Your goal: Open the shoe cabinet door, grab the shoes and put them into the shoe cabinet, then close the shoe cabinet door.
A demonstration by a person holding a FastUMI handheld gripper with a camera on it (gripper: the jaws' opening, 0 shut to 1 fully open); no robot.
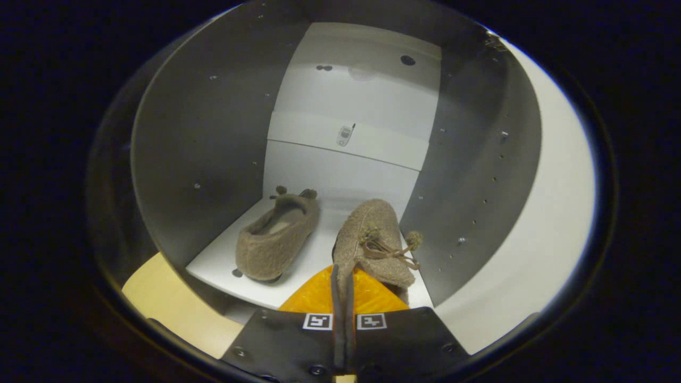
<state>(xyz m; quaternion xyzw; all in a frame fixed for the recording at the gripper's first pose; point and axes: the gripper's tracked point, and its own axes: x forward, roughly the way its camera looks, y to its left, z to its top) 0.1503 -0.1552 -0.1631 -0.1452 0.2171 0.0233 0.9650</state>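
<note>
While pinched: gripper (343,290) fingers pressed together on the edge of the near shoe (375,242).
Near shoe: on the cabinet shelf (215,263) — long axis running away from the fingers, laces and pom-poms up.
Far shoe (276,239): 1 more, left, apart, roughly parallel.
Surround: grey side walls (202,149), white back panel (351,106).

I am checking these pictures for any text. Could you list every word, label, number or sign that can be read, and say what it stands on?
No readable words or numbers.
Two square black-and-white marker tags sit on the gripper, which is shut on the right shoe: patterns, not text.
A small fitting on the cabinet back panel: no lettering can be made out.
</note>
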